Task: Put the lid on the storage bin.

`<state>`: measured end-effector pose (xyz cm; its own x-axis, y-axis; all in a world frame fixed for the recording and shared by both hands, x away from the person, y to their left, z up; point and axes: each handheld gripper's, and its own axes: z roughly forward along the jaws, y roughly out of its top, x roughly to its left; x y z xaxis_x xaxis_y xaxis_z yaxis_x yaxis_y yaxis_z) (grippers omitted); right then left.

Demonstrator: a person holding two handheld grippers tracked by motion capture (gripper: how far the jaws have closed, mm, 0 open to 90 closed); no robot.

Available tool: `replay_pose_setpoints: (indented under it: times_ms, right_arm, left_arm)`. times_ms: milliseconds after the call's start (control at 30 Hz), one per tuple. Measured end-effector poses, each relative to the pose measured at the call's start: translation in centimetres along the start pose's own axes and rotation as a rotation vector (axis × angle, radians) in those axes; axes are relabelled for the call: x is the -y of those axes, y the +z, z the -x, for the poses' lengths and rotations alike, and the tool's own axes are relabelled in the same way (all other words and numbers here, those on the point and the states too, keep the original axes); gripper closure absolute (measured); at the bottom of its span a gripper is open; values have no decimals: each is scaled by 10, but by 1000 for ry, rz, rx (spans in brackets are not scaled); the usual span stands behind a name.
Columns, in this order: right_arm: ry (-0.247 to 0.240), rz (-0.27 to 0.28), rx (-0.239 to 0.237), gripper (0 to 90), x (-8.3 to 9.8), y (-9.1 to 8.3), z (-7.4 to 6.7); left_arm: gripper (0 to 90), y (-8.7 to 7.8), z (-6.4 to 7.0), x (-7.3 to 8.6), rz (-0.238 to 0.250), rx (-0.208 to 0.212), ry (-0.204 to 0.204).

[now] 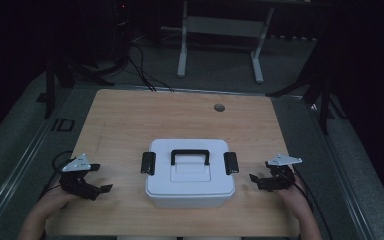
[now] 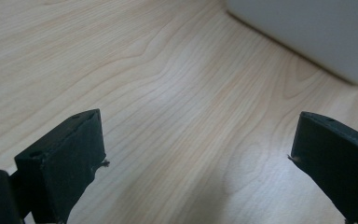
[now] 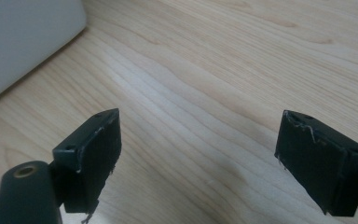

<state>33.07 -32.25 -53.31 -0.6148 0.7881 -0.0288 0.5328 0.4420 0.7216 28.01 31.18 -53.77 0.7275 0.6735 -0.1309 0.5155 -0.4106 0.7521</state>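
A white plastic box (image 1: 190, 175) with a black handle (image 1: 190, 155) and a black latch (image 1: 148, 162) on each side sits closed at the middle front of the wooden table (image 1: 130, 120). My left gripper (image 1: 100, 177) rests open on the table to the box's left, nothing between its jaws. My right gripper (image 1: 260, 171) stands open to the box's right, also empty. In the left gripper view the box wall (image 2: 307, 28) lies at the upper right beyond the open gripper (image 2: 198, 140). In the right gripper view the box (image 3: 23, 37) fills the upper left beyond the open gripper (image 3: 198, 137).
A round cable hole (image 1: 219, 107) sits near the table's far edge. Behind the table stand a white desk frame (image 1: 220, 45) and dark stands, with cables on the floor. A hand holds each gripper at the table's front corners.
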Motion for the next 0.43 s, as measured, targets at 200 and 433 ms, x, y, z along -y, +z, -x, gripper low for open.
replay_pose_setpoints:
  times_ms: [200,433]
  right_arm:
    - [12,25,15,139,6,1,1]
    - [19,33,13,139,9,2,1]
  left_arm:
    - [27,-2,-2,3,26,-12,-23]
    - [27,-1,0,4,30,-20,-23]
